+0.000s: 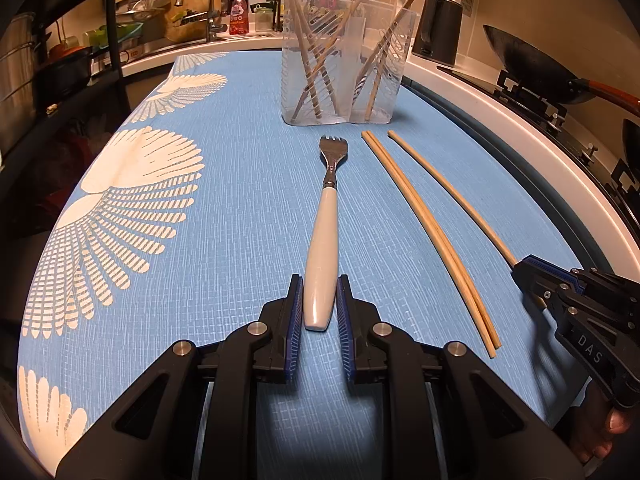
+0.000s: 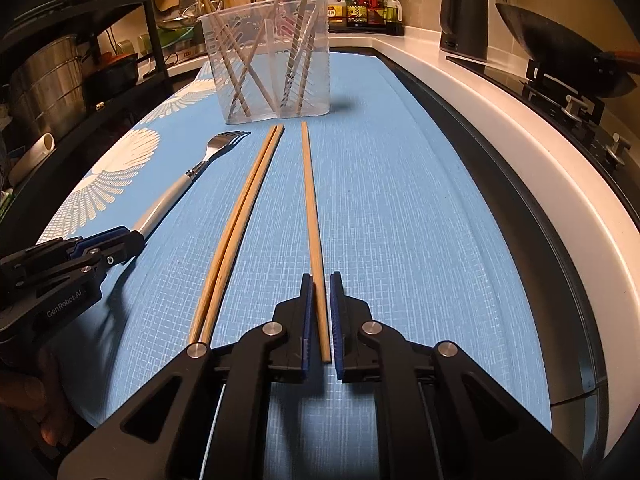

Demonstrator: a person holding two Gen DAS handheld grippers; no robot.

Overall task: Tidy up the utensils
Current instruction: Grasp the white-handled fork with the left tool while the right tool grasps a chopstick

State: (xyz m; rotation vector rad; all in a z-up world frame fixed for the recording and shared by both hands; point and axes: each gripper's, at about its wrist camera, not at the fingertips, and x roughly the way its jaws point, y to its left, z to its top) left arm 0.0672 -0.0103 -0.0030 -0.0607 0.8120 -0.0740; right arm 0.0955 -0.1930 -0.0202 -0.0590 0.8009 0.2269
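1. Here, your left gripper [image 1: 319, 294] has its blue pads closed against the butt end of the fork [image 1: 322, 248], gripping its white handle. The fork lies flat on the blue cloth [image 1: 224, 240] with its tines pointing away from you toward the clear holder [image 1: 344, 60].
2. Your right gripper [image 2: 321, 300] is nearly closed around the near end of a single chopstick [image 2: 311, 208]. The left pad looks to touch the stick, a thin gap shows on the right, and whether it is pinched firmly I cannot tell. The stick lies on the cloth, running straight out toward the holder.
3. Between your two grippers, a pair of chopsticks [image 2: 236, 228] lies side by side and touching, with neither gripper on it.
4. Further out, the holder stands upright on the cloth, just beyond the tips of all three loose pieces. It already has several chopsticks and what may be a white spoon leaning inside.
5. By my reading, the task is partly done: some utensils are stowed, but the fork, the single stick and the pair are all not yet lifted from the cloth.
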